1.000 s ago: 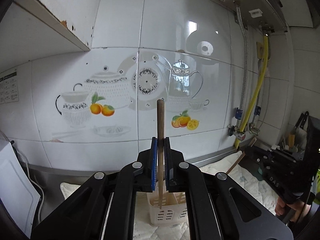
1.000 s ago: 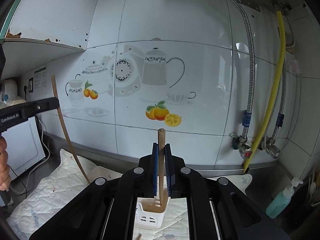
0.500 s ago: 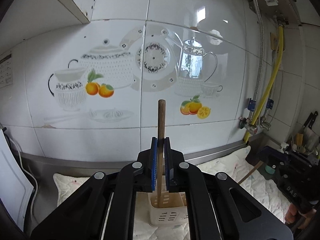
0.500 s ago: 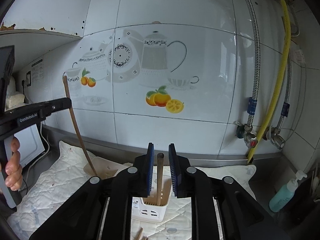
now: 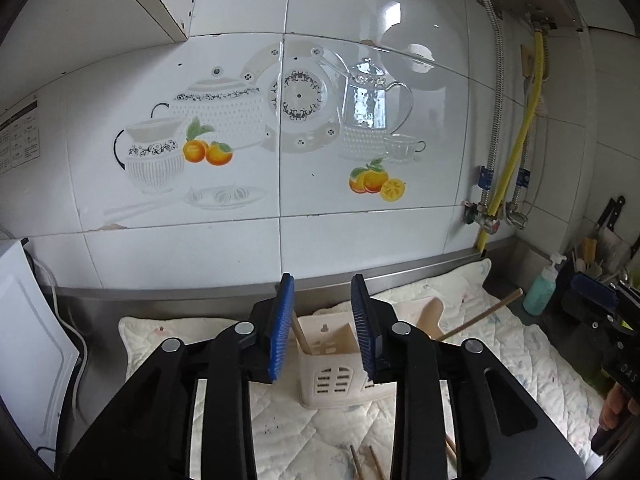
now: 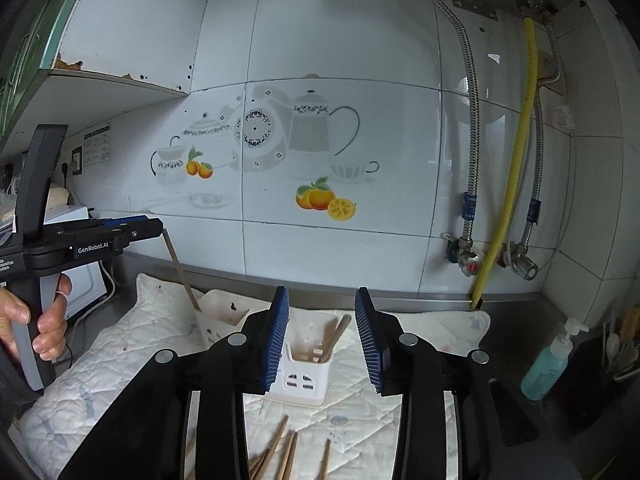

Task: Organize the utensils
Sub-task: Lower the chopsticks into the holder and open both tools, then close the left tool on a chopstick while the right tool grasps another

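Note:
My left gripper (image 5: 322, 330) is open above a cream slotted holder (image 5: 334, 370) on the quilted mat; a wooden stick (image 5: 300, 334) leans in the holder by the left pad. My right gripper (image 6: 322, 340) is open above a white slotted holder (image 6: 306, 376) that has wooden utensils (image 6: 336, 336) standing in it. The left gripper also shows in the right wrist view (image 6: 154, 229), with a wooden stick (image 6: 182, 274) hanging below it into the cream holder (image 6: 224, 316). Several loose chopsticks (image 6: 280, 452) lie on the mat in front.
A white quilted mat (image 6: 120, 360) covers the steel counter under a tiled wall. A soap bottle (image 6: 554, 360) and a utensil rack stand at the right. Gas pipes (image 6: 516, 184) run down the wall. A white appliance (image 5: 28, 340) is at the left.
Both grippers have opened. Each has let go of its wooden utensil, which now stands in a holder; the right one opened first, the left one within the last half second.

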Demonstrator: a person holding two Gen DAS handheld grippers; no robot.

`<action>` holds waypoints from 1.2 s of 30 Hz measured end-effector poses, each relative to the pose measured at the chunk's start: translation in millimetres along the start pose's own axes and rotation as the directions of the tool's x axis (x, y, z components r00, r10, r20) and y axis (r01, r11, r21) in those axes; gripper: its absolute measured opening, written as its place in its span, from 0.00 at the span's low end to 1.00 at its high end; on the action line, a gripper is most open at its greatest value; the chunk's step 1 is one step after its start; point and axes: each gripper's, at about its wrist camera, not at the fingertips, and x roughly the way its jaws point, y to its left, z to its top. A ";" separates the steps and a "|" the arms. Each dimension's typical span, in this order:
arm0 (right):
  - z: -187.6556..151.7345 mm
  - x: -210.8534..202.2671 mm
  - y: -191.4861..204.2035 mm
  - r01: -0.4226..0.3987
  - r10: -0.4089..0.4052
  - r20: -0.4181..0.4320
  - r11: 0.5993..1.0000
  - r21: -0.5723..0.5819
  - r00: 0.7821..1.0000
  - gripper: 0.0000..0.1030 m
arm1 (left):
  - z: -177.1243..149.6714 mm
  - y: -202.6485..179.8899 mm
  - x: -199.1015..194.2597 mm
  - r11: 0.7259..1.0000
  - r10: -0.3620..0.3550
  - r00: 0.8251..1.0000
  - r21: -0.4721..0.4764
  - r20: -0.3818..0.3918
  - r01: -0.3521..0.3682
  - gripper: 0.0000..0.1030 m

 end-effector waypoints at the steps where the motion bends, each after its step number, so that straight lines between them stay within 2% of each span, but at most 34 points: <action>1: -6.0 -6.6 0.8 -0.003 0.003 -0.005 1.000 0.002 1.000 0.33 | -5.3 -0.6 -6.0 1.000 -0.001 1.000 0.000 -0.005 0.001 0.32; 9: -58.0 -54.0 2.5 0.005 -0.004 -0.039 1.000 0.029 0.999 0.34 | -68.6 -9.8 -45.7 1.000 -0.005 0.997 0.013 -0.077 0.006 0.35; 12: -78.7 -63.1 1.2 0.030 -0.028 -0.064 0.999 0.030 0.998 0.34 | -100.3 -14.0 -54.4 1.000 -0.004 0.991 0.007 -0.134 0.005 0.36; 19: -128.4 -68.6 -6.6 0.058 -0.046 -0.155 0.995 0.076 0.987 0.34 | -175.3 -25.8 -66.8 1.000 -0.013 0.963 -0.015 -0.269 0.010 0.36; 22: -145.2 -70.0 -8.9 0.068 -0.050 -0.185 0.993 0.094 0.982 0.34 | -198.5 -30.7 -68.8 0.999 -0.031 0.950 -0.035 -0.309 0.021 0.35; 26: -162.8 -68.4 -10.6 0.072 -0.046 -0.224 0.991 0.112 0.974 0.34 | -223.4 -44.0 -68.8 0.999 -0.045 0.938 -0.012 -0.344 0.044 0.35; 32: -179.6 -62.1 -10.6 0.071 -0.033 -0.265 0.989 0.131 0.964 0.34 | -250.2 -54.3 -56.1 0.996 -0.086 0.907 -0.037 -0.411 0.077 0.23; 36: -187.7 -58.0 -10.0 0.067 -0.024 -0.288 0.988 0.140 0.957 0.34 | -262.8 -52.1 -46.9 0.996 -0.081 0.895 -0.060 -0.438 0.061 0.17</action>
